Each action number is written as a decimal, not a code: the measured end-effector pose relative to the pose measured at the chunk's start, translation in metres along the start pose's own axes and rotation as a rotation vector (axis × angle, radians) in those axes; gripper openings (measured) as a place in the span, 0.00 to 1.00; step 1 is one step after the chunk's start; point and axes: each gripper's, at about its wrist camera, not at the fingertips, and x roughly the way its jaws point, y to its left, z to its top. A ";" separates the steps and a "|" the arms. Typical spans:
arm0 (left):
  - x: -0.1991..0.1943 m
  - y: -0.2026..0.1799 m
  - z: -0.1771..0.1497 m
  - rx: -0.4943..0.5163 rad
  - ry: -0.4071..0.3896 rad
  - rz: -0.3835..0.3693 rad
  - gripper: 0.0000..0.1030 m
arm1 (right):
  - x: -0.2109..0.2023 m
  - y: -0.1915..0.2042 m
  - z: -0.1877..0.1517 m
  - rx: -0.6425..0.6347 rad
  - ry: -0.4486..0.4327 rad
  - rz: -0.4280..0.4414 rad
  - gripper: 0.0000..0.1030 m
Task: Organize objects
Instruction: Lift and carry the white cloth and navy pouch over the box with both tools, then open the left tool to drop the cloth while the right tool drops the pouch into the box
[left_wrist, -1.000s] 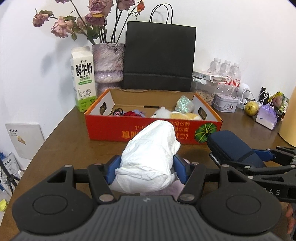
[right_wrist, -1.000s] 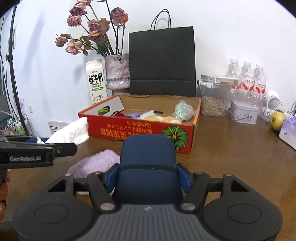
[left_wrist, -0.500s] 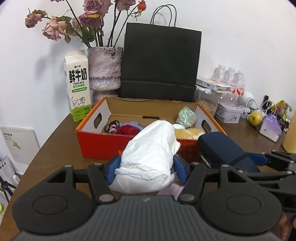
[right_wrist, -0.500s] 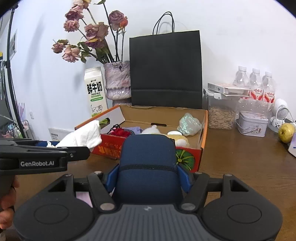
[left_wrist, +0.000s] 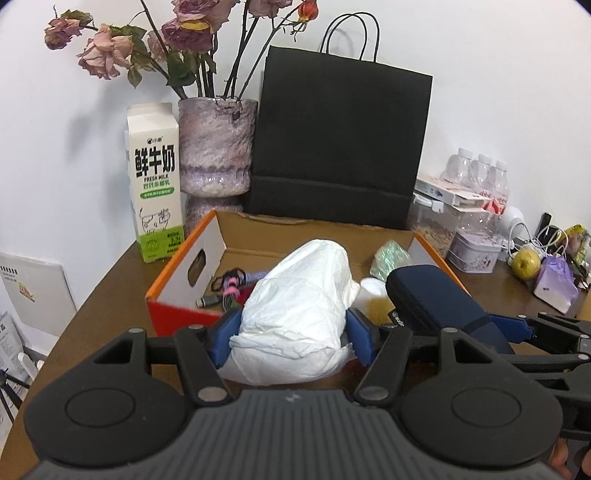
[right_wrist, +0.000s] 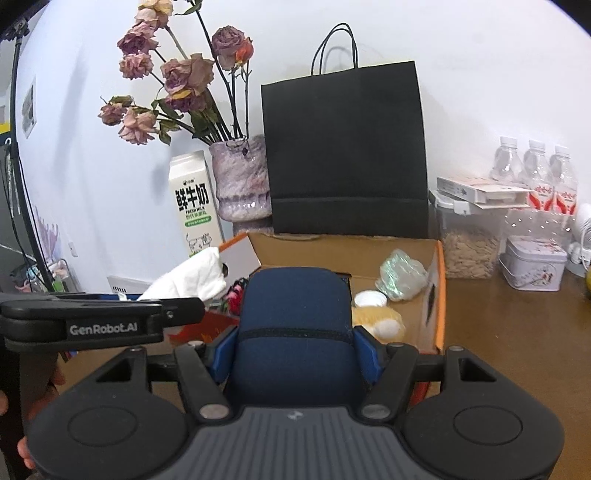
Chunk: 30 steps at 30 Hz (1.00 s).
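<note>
Left wrist view: the left gripper (left_wrist: 293, 334) has its jaws pinching one crumpled white bundle (left_wrist: 301, 314), which hangs over the near wall of the one open orange cardboard box (left_wrist: 177, 275). The gripper points forward and slightly down toward the box. Behind the box stand one milk carton (left_wrist: 155, 182), one vase of dried roses (left_wrist: 216, 147) and one black paper bag (left_wrist: 338, 147); three water bottles (left_wrist: 478, 175) stand at the right, and one yellow-green fruit (left_wrist: 526, 264) lies on the tabletop (left_wrist: 99, 291).

Right wrist view: the right gripper (right_wrist: 293, 352) has its jaws clamped on the sides of one dark blue zip case (right_wrist: 295, 321), held above the box's near edge, pointing forward and slightly down. Inside the box lie one crinkled green wrapper (right_wrist: 400, 275) and one yellow plush toy (right_wrist: 380, 321). One metal tin (right_wrist: 533, 264) sits at the right, beside one clear container of seeds (right_wrist: 469, 247).
</note>
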 end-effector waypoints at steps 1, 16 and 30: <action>0.003 0.000 0.003 0.002 -0.005 0.000 0.61 | 0.003 0.000 0.003 -0.001 -0.005 0.002 0.63; 0.068 0.002 0.043 0.029 -0.039 0.018 0.61 | 0.063 -0.017 0.041 -0.017 -0.043 -0.025 0.63; 0.118 0.008 0.052 0.033 -0.009 0.020 0.61 | 0.109 -0.034 0.054 -0.036 -0.024 -0.082 0.63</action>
